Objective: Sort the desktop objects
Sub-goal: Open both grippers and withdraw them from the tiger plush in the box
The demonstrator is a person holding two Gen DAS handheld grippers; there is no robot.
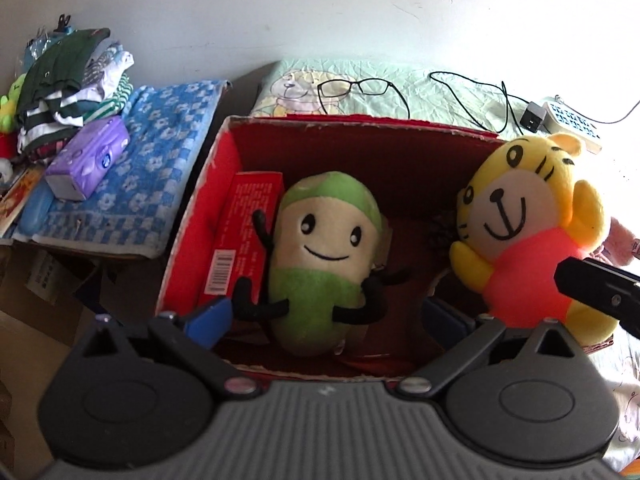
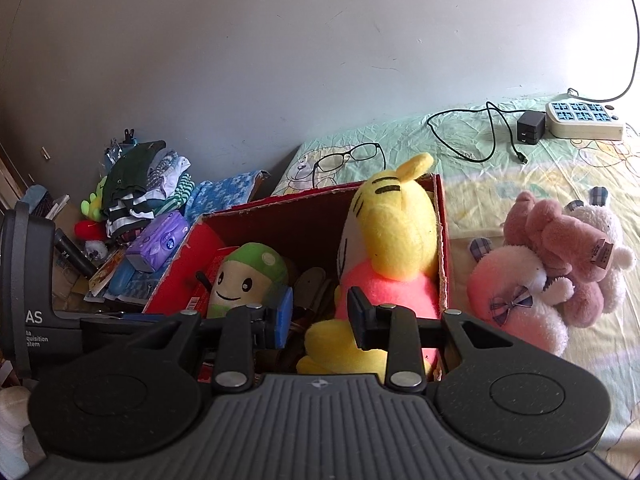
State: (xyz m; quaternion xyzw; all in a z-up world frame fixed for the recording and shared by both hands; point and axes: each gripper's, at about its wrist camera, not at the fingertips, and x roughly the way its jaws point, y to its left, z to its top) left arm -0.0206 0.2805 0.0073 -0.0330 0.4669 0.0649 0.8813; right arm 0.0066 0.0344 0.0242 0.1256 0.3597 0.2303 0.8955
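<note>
A red cardboard box stands on the bed. A green and cream bean plush lies inside it beside a red packet. A yellow tiger plush in a pink shirt sits at the box's right side. My left gripper is open above the box, its blue pads either side of the bean plush without gripping it. My right gripper is open, its fingers just in front of the tiger plush's lower body. It shows as a black finger in the left wrist view.
A heap of pink and white plush toys lies on the bed right of the box. Glasses, a charger with cable and a power strip lie behind. A blue towel, purple tissue pack and folded clothes sit left.
</note>
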